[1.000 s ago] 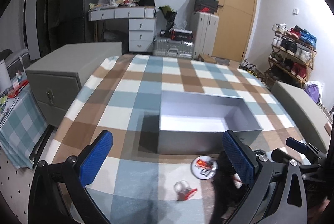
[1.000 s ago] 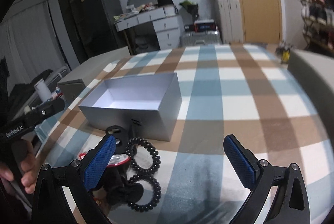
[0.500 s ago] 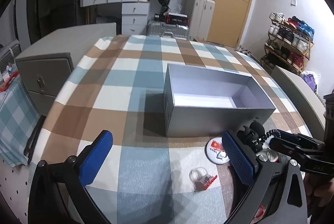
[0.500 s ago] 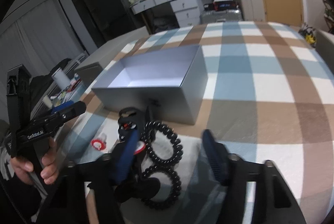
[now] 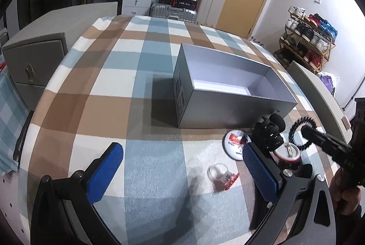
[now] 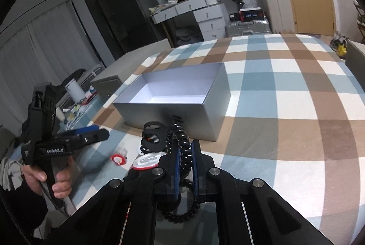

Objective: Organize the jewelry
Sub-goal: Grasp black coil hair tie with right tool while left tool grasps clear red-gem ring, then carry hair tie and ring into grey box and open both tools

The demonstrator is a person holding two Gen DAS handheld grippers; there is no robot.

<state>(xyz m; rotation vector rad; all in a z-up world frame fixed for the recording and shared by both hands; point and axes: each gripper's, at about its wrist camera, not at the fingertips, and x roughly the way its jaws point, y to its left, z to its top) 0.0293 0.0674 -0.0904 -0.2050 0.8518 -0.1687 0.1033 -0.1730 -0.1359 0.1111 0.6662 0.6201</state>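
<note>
Right wrist view: my right gripper has just closed, clamped on the coiled hair tie.
My left gripper hangs with its jaws apart above the bed, beside the grey box.

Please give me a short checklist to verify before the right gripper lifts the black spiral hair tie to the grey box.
1. Right gripper shut on hair tie: ok; its jaws have just been closing.
2. Only one tie caught: cannot tell, a second coil lies under the fingers.
3. Box open and empty: ok.
4. Path to box free: ok.
5. Left gripper open, away from the pile: ok.
6. Badge and clear ring apart from tie: ok.
</note>
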